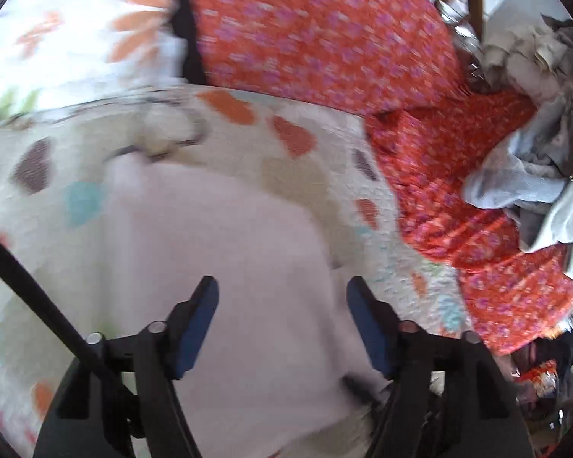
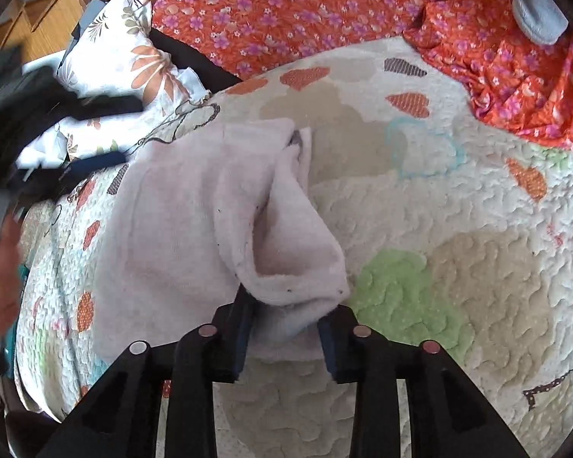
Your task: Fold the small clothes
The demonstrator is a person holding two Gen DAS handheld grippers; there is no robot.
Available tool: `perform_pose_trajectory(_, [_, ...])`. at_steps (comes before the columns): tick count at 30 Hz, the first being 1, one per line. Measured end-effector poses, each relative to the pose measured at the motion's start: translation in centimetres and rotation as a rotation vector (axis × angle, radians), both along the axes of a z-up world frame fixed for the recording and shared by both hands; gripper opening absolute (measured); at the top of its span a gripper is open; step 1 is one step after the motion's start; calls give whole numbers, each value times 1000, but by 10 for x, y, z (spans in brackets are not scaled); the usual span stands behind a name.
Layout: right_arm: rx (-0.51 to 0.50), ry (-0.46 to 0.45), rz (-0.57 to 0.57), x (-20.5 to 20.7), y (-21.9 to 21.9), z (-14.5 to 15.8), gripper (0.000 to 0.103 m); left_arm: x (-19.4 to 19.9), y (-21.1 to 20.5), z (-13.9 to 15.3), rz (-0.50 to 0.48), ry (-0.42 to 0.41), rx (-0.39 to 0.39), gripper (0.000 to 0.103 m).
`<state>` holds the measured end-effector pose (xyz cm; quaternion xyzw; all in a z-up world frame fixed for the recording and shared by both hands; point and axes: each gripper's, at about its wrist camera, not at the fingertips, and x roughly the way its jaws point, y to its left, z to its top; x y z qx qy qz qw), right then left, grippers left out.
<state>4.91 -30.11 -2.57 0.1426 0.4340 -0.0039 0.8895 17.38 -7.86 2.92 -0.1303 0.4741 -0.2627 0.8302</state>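
- One fold may spring back: the right gripper [image 2: 286,324], half open, has the pale pink cloth [image 2: 195,206] loose between its fingers — no visible clamping.
- Left gripper [image 1: 282,324] stands wide over the cloth, holding nothing.

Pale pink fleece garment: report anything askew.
The pale pink fleece garment lies unevenly on the heart-patterned quilt: one end is bunched into an open pouch between the right gripper pads, not flat.

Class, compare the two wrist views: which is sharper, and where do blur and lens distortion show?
Left wrist view: motion-smeared, the floral pillow streaked. Right wrist view: sharper, the pale fleece garment and quilt stitching crisp, blur only at its left edge. Both: fisheye curvature, dark corners.
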Motion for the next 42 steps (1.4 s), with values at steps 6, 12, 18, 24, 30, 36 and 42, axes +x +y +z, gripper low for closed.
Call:
perform_pose_trajectory(6, [-51,-27,-38,-6,4,10,42,-43,78,-41,158,-1,81,70])
perform_pose_trajectory(12, [-103,-47,-30,-3,21,33,47,-64,129,-70,251,23,127,70])
perform_pose_trajectory(18, [-223,-110,39,14,43,57,56,-75,156,-76,308,31,110,70])
perform_pose_trajectory(24, [-250,-144,54,29,34,50,57,-77,166,-85,345,50,106,70])
perform_pose_trajectory(30, [-203,-98,51,39,15,39,57,-74,156,-85,324,23,104,70])
perform_pose_trajectory(36, [-167,-98,25,46,5,41,59,-69,140,-82,288,14,86,70])
perform_pose_trajectory(42, [-170,-80,34,53,10,35,59,-69,137,-83,285,26,76,70])
